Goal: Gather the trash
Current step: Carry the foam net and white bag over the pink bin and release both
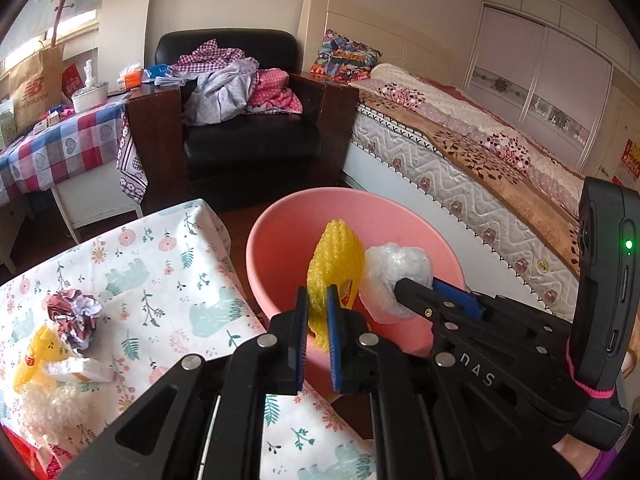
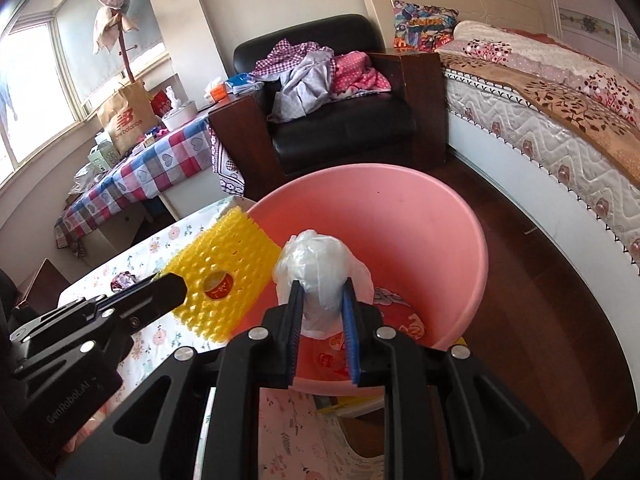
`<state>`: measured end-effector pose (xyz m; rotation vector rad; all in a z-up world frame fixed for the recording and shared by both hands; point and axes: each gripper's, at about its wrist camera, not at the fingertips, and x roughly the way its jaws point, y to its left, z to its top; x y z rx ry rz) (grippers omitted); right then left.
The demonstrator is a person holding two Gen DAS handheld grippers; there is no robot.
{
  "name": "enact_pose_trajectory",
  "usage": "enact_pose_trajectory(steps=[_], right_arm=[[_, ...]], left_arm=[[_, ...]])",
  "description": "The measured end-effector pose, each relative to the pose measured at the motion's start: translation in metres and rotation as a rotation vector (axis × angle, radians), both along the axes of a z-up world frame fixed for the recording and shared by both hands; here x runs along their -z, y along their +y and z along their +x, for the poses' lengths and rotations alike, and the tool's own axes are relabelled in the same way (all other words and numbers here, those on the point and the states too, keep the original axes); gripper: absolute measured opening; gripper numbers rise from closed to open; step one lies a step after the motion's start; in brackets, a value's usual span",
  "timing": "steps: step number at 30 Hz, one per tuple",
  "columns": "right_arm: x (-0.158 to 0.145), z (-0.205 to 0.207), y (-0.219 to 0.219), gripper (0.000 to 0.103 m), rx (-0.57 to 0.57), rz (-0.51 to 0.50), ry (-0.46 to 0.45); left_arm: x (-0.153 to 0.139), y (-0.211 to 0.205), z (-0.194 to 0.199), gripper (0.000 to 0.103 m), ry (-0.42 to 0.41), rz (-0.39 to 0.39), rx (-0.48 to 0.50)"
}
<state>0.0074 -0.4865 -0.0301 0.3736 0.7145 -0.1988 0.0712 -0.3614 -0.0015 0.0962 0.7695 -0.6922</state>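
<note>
Both loads hang over the pink basin point(image 2: 460, 240), the landmark here. Left tongs point(image 1: 318, 312) pinched nearly closed on a yellow foam fruit net point(image 1: 334, 252), held above the basin's near-left rim. Right tongs point(image 2: 322, 312) clamped partway on a crumpled clear plastic bag point(image 2: 316, 264), above the basin's middle.

Step in hand, likely: the drop. Next move calls for opening both tongs so the pieces fall inside.

Left of the basin, on the floral tabletop point(image 1: 168, 264): a crumpled paper ball point(image 1: 74, 316), more scraps, uncollected.
</note>
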Motion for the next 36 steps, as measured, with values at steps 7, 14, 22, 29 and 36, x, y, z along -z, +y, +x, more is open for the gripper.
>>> enact_pose_trajectory(steps=[7,14,22,29,36], right_arm=[[0.009,0.005,-0.01,0.019,0.02,0.005,0.009],[0.016,0.008,-0.016,0.019,0.029,0.002,0.024],[0.02,0.011,-0.024,0.02,0.051,0.026,0.034],[0.022,0.013,-0.026,0.021,0.055,0.023,0.04],[0.025,0.015,-0.031,0.024,0.067,0.022,0.05]], left_arm=[[0.008,-0.014,0.005,0.008,0.006,0.006,0.026],[0.021,-0.02,0.009,0.008,0.046,-0.006,0.03],[0.029,-0.023,0.016,0.009,0.068,-0.027,0.032],[0.031,-0.025,0.016,0.009,0.071,-0.023,0.034],[0.029,-0.024,0.016,0.013,0.073,-0.032,0.025]])
